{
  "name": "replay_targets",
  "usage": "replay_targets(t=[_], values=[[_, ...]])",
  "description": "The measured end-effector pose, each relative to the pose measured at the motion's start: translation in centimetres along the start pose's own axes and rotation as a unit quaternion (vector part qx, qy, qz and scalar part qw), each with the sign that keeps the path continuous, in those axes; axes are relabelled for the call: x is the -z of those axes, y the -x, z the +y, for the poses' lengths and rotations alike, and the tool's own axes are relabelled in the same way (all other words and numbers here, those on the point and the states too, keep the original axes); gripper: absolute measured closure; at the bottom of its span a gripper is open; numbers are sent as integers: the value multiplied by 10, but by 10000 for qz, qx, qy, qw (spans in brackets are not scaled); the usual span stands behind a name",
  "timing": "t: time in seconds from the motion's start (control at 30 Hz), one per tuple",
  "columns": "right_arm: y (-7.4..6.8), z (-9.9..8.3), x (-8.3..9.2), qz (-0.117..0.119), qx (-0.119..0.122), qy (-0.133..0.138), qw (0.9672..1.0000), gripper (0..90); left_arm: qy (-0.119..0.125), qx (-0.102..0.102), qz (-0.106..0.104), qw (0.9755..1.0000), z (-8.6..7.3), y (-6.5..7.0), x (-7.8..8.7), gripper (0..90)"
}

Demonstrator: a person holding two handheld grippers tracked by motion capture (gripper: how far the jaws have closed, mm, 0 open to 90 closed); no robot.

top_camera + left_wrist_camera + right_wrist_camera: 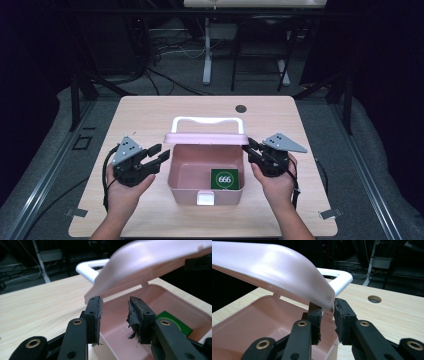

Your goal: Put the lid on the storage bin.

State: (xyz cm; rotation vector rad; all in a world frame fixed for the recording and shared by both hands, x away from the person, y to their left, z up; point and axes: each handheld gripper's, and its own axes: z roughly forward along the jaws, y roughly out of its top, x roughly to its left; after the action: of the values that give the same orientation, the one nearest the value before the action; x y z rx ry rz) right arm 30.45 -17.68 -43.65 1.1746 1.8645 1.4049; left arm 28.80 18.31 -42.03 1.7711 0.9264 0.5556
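Two grippers flank a pink box [186,176] that sits on the near middle of a pale wooden table [150,112], and every place below is told from that box. Left of the box, the left gripper [156,153] is held in a hand [124,192] with its jaws spread wide and nothing between them; its tips lie just beside the box's left wall, and in the left gripper view the gripper [113,315] looks past that wall into the box, under the raised lid [150,262]. The lid [206,138] is hinged at the box's far edge and tilted up, with a white handle [207,121] arching behind it. Inside the box, in its near right corner, lies a green card [224,179] with a white ring and the number 666. A white latch [205,199] sits at the middle of the box's near wall. Right of the box, the right gripper [250,148], held in the other hand [276,182], has its jaws drawn narrow on the lid's right corner; the right gripper view shows the gripper [327,315] with that corner of the lid [274,270] between its pads. Beyond the box, a round hole [241,108] marks the table's far side.
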Motion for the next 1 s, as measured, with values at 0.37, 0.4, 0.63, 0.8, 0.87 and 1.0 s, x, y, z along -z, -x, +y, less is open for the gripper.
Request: replay_targets(t=[0.37,0.4,0.63,0.8,0.87,1.0], values=[[0,-3,1,5,6,-25,10000,735,107,-23,34,9999,15,-1,1,617],[1,-4,1,-3,-6,-30,10000,735,107,-23,34,9999,15,-1,1,617],[7,-8,3,-35,-78,-34,10000,725,130,11,36,9999,17,-3,0,615],[9,-11,0,-82,-77,-101,9999,725,137,35,34,9999,18,-3,-1,615],[11,-15,-3,-118,-103,-184,9997,725,140,31,34,9999,19,-3,0,615],[15,-20,-7,-169,-131,-270,9994,724,150,35,6,9999,19,-3,1,615]])
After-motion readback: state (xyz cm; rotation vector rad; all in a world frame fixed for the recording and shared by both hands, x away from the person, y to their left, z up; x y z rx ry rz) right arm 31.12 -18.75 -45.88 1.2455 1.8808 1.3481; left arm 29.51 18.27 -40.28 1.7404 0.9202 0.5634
